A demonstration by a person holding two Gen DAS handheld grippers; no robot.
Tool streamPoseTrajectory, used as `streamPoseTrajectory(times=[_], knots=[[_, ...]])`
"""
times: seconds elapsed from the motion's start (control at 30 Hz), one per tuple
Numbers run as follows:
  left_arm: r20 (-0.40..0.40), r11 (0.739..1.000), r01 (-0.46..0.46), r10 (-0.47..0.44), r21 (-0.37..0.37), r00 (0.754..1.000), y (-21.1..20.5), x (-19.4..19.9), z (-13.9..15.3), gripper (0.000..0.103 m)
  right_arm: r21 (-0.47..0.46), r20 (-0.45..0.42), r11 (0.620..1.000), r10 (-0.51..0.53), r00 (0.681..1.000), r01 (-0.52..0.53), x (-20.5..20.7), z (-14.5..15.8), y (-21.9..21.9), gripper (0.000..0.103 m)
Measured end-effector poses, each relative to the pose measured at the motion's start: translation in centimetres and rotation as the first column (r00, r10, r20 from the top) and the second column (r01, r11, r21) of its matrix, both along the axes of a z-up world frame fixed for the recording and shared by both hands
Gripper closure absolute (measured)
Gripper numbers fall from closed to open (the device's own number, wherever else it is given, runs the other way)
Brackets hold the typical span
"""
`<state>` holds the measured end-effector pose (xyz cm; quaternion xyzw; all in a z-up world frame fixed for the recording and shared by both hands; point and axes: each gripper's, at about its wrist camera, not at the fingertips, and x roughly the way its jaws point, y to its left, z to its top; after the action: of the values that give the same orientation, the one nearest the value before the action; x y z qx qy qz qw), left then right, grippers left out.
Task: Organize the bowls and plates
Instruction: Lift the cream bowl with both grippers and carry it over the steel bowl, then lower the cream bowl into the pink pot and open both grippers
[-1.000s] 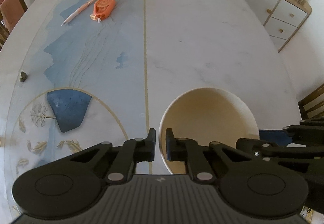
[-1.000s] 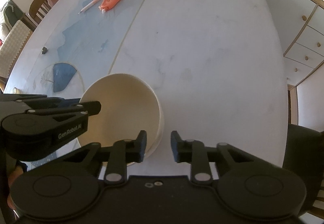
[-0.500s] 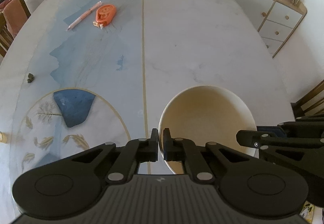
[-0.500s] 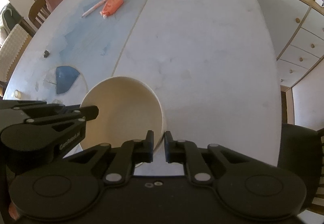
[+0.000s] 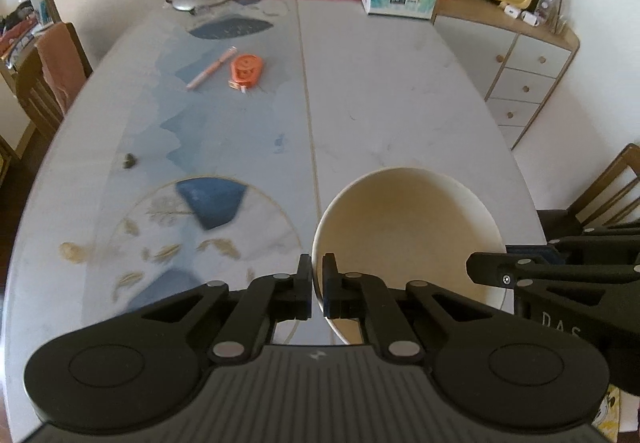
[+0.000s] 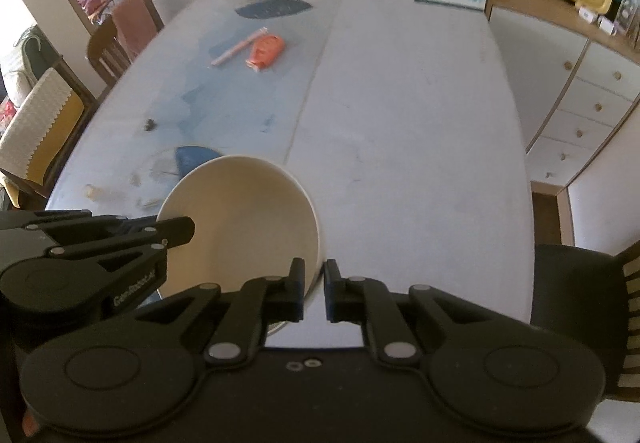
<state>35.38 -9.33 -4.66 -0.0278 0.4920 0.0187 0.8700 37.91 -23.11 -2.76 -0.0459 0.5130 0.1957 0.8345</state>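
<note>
My linkages hide the near rim of the smooth, round cream bowl [image 5: 408, 227]. My left gripper [image 5: 317, 285] pinches its left rim and my right gripper [image 6: 315, 289] its right rim, near the edge of the marbled table [image 5: 392, 99].

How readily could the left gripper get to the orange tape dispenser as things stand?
Probably not yet: the left gripper is shut on the bowl rim, though the table up to the tape dispenser lies open.

cream walls, white drawer cabinet [image 5: 524, 83] — wooden chairs [image 6: 116, 39], perhaps daylit.
</note>
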Motion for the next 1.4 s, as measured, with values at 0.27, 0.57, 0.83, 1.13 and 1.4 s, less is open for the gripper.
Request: streamPoseTrajectory(times=[0.27,0.57,0.83,1.13,1.4], knots=[[0.030,1.000,0.001,-0.002,0.010,1.000,3.6,-8.1,3.4,0.100,-0.002,0.040,1.000,0.024,0.999,-0.024,-8.0,3.2,3.7,0.093],[0.023,1.000,-0.024,0.024,0.007,0.999,8.1,-16.4,4.6,0.100,0.000,0.044,0.998,0.068,0.997,-0.068,-15.6,4.1,8.0,0.093],[-0.002,0.999,-0.048,0.048,-0.003,0.999,11.3,-22.1,4.0,0.099,-0.009,0.024,0.994,0.110,0.994,-0.110,-20.7,3.4,11.3,0.093],[-0.085,0.998,-0.067,0.065,-0.017,0.994,13.4,-26.4,0.3,0.099,-0.041,-0.050,0.988,0.147,0.988,-0.149,-25.1,0.1,13.8,0.092],[-0.176,0.995,-0.085,0.074,-0.056,0.982,14.6,-27.8,-2.6,0.099,-0.066,-0.133,0.980,0.179,0.975,-0.189,-26.4,-2.7,15.0,0.092]])
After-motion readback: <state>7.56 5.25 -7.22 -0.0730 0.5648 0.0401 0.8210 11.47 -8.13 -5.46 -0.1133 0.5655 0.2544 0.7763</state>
